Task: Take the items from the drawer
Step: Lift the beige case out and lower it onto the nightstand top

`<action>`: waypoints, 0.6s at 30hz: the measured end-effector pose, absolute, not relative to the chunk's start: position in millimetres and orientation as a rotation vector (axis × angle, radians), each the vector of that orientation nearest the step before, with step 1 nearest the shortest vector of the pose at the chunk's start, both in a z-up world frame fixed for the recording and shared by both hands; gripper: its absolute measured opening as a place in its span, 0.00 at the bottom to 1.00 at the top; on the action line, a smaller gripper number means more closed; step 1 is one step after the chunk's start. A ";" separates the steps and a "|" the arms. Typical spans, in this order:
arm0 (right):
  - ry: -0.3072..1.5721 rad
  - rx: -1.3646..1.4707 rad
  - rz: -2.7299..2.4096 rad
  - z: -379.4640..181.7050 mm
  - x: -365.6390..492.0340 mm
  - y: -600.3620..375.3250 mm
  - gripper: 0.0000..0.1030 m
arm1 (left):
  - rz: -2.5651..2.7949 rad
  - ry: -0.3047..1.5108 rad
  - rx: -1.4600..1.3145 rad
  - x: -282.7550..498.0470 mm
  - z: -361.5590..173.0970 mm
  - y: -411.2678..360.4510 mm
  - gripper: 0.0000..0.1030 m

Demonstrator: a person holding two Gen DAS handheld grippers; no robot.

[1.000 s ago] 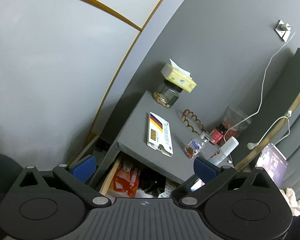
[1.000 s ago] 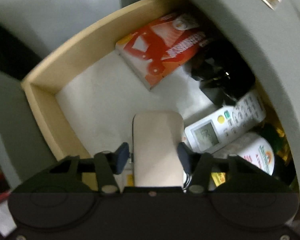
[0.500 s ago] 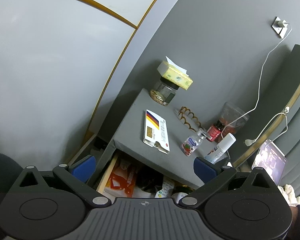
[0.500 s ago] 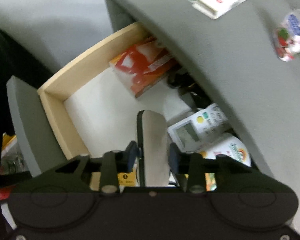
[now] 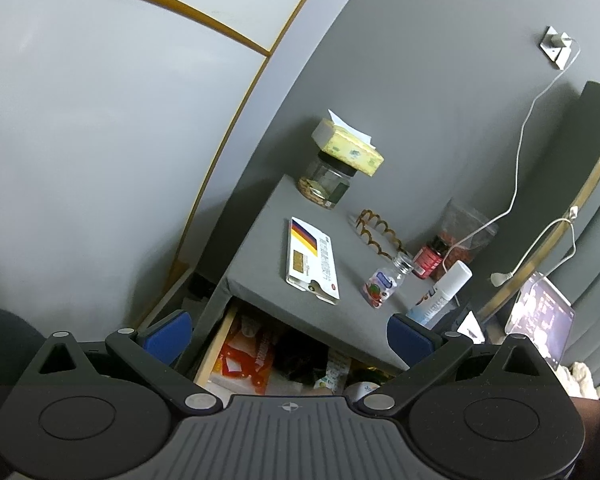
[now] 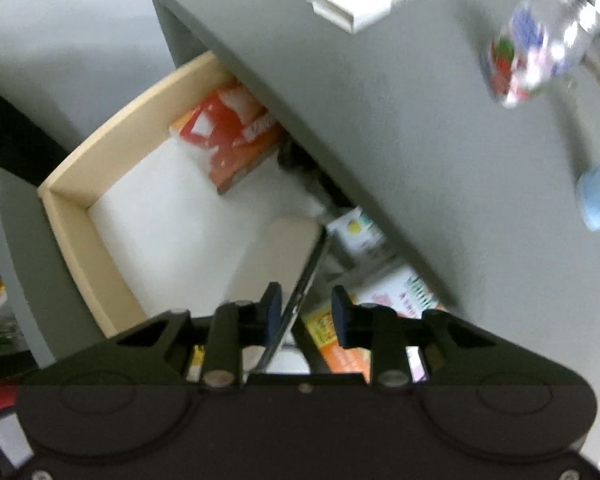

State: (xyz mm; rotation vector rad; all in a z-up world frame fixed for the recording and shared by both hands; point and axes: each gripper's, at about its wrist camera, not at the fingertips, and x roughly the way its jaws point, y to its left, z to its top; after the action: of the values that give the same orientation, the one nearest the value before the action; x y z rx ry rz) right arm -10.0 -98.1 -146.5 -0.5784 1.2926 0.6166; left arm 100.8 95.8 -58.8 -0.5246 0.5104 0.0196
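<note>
Grey nightstand top overhangs the open pale-wood drawer. Inside we see an orange-red box, partly under the top. Our right gripper has a flat beige, dark-edged phone-like slab tilted between its blue pads, over the drawer; grip contact unclear in blur. Left gripper spread wide, empty, above drawer.

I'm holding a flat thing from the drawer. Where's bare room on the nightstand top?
Bare: the top's front strip in front of white box and small bottle, and its left edge between jar and box. Crowded: back right corner.
</note>
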 end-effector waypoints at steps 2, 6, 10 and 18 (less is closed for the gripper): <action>1.332 -0.497 0.641 -153.9 -7.1 -101.2 0.25 | 0.020 0.513 -0.520 100.6 -59.0 95.2 1.00; 1.408 -0.334 0.591 -172.8 -5.0 -102.3 0.27 | 0.025 0.515 -0.523 99.5 -59.4 95.3 1.00; 1.440 -0.192 0.515 -205.2 -3.7 -95.1 0.41 | 0.019 0.520 -0.520 99.7 -59.7 94.1 1.00; 1.455 -0.241 0.492 -223.7 -14.6 -77.2 0.61 | 0.005 0.529 -0.510 101.2 -59.7 91.0 1.00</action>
State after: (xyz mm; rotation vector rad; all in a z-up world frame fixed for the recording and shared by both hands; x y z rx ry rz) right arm -14.6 -77.2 -223.7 -0.2412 1.4545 0.4923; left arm 101.2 91.0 -59.7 -0.5102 0.5288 0.0048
